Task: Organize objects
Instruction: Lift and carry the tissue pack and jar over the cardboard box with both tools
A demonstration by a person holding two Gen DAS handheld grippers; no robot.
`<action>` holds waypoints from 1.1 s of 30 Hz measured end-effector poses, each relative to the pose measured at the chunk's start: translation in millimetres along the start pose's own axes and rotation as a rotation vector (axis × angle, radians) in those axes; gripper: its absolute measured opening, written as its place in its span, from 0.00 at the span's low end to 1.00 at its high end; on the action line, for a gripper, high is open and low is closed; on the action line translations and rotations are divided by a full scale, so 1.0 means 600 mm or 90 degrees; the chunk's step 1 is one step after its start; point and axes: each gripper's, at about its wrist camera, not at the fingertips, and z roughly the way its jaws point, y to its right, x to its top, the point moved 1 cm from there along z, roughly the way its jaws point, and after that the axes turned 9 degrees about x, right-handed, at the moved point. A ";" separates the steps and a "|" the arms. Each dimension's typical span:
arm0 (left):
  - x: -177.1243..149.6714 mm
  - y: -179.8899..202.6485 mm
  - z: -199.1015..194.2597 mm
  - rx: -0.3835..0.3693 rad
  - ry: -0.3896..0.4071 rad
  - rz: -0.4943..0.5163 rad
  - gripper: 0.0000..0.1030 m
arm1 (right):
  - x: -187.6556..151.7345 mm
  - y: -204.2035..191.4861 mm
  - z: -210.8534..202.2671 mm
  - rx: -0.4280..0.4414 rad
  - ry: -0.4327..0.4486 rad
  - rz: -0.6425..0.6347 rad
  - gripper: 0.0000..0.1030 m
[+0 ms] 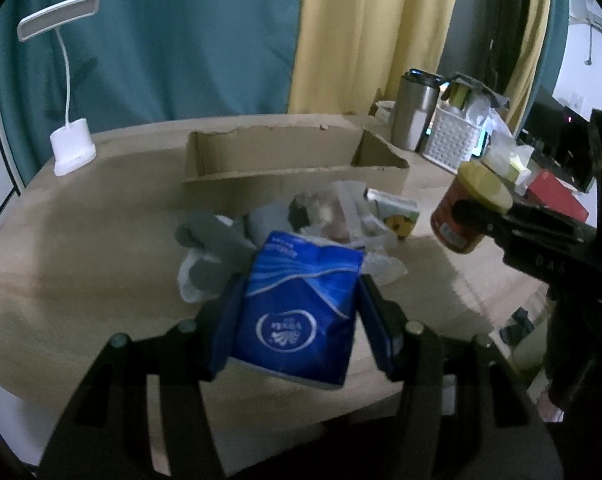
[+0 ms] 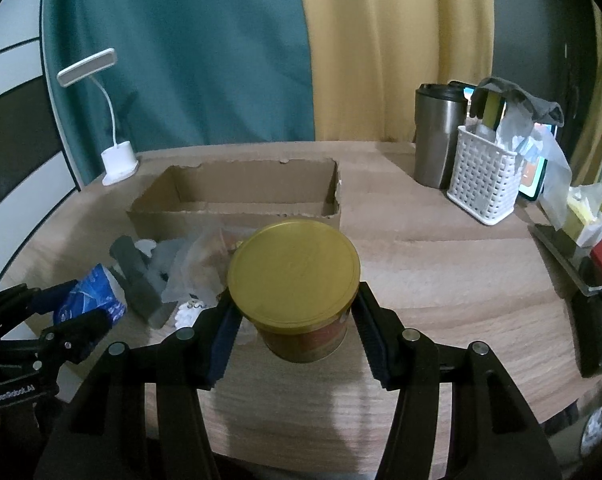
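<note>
My left gripper (image 1: 297, 300) is shut on a blue tissue pack (image 1: 299, 308), held above the wooden table; the same pack (image 2: 91, 294) shows at the left of the right wrist view. My right gripper (image 2: 293, 304) is shut on a red can with a yellow lid (image 2: 295, 276), lifted off the table; the can (image 1: 467, 210) also shows at the right in the left wrist view. An open cardboard box (image 1: 297, 164) (image 2: 241, 196) lies behind a pile of grey socks (image 1: 215, 246), plastic bags and a small green carton (image 1: 399, 216).
A white desk lamp (image 1: 71, 148) stands at the back left. At the back right are a steel tumbler (image 2: 437, 136), a white perforated basket (image 2: 483, 172) with a phone behind it, and a red box (image 1: 557, 198). The table edge (image 2: 341, 460) runs near me.
</note>
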 end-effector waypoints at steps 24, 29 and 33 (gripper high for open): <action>0.080 -0.012 0.018 0.004 0.019 -0.010 0.56 | 0.063 0.016 0.015 0.016 0.018 0.003 0.57; 0.096 -0.015 0.023 0.006 0.025 -0.012 0.56 | 0.078 0.017 0.022 0.017 0.022 0.000 0.57; 0.106 -0.017 0.028 0.012 0.032 -0.013 0.56 | 0.089 0.020 0.026 0.019 0.025 -0.002 0.57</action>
